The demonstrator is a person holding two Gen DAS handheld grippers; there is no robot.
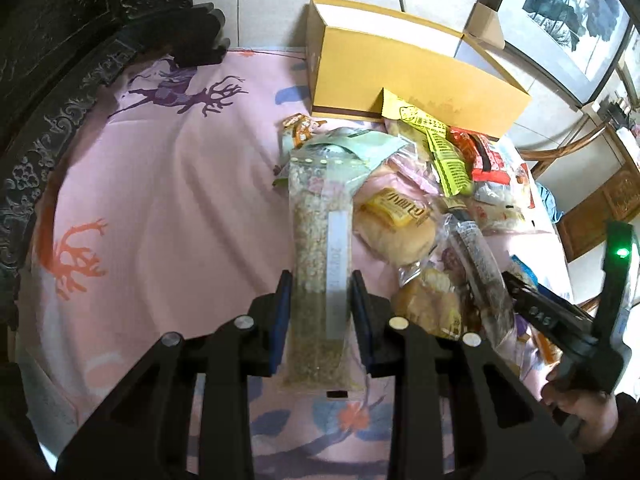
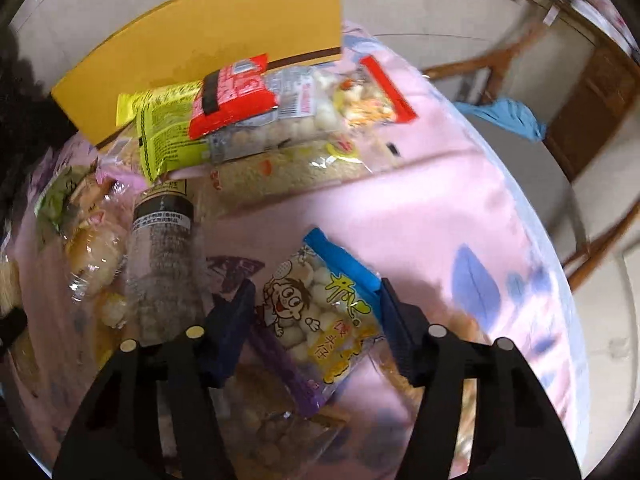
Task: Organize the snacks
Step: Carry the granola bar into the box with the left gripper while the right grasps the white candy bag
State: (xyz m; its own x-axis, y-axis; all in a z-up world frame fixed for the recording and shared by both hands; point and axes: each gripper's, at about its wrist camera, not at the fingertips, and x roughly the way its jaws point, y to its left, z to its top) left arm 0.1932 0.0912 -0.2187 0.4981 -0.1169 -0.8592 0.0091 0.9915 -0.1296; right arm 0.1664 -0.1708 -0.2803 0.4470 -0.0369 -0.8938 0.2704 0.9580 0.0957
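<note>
In the left wrist view my left gripper (image 1: pixel 319 280) is closed on a long clear packet of grain bars (image 1: pixel 320 240) that lies on the pink cloth. A heap of snacks lies to its right: a bun bag (image 1: pixel 394 224), a yellow-green packet (image 1: pixel 440 148) and a red packet (image 1: pixel 486 152). An open yellow cardboard box (image 1: pixel 400 76) stands behind the heap. In the right wrist view my right gripper (image 2: pixel 318 292) is open, its fingers on either side of a blue-topped cartoon bag of white puffs (image 2: pixel 320 300). Whether it touches the bag is unclear.
A dark carved wooden headboard (image 1: pixel 60 92) borders the pink cloth (image 1: pixel 160 184) on the left. Wooden chairs (image 2: pixel 592 92) stand beyond the right edge. A clear dark-labelled tube packet (image 2: pixel 160 248) lies left of my right gripper. A framed picture (image 1: pixel 568 4) leans at the back right.
</note>
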